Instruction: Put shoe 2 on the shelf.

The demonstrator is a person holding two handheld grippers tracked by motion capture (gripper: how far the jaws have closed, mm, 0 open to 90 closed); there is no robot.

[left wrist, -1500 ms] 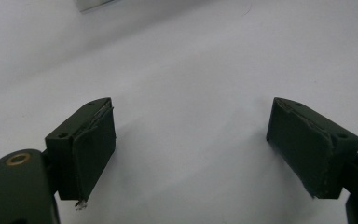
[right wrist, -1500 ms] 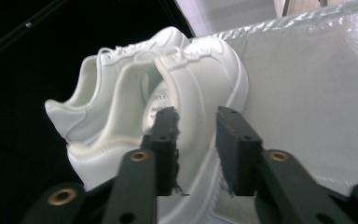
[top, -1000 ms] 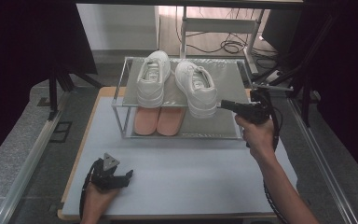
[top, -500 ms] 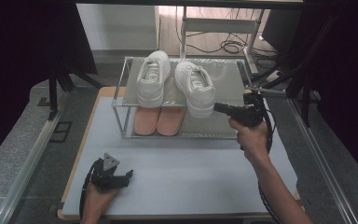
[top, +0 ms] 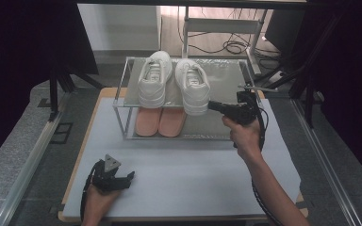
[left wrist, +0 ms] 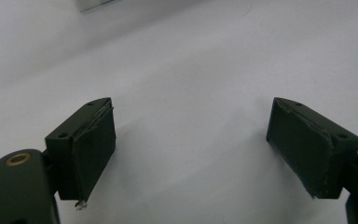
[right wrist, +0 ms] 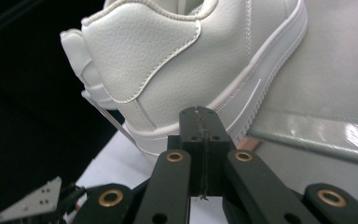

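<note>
Right gripper, seen from the high view, is held out by the person's right hand at the level of the rack's upper shelf, its black tip just at the heel of the right-hand white sneaker. That sneaker stands beside the left-hand white sneaker on the top shelf of the metal rack, both with toes pointing away from the person. A pair of pink slippers lies side by side on the lower shelf, directly under the sneakers. The rack stands at the far part of the white table mat. Left gripper rests low on the mat near the front left corner, held by the left hand, well apart from the rack.

Seen from the left gripper view, the left gripper's jaws stand wide apart over bare white mat, with nothing between them.

From the right gripper view, the right gripper's jaws are pressed fully together, holding nothing. Their tip sits just short of the white sneaker's heel and sole edge; whether it touches cannot be told. The shiny shelf surface runs under the sneaker to the right, and the left gripper's grey plate shows far off at lower left.
</note>
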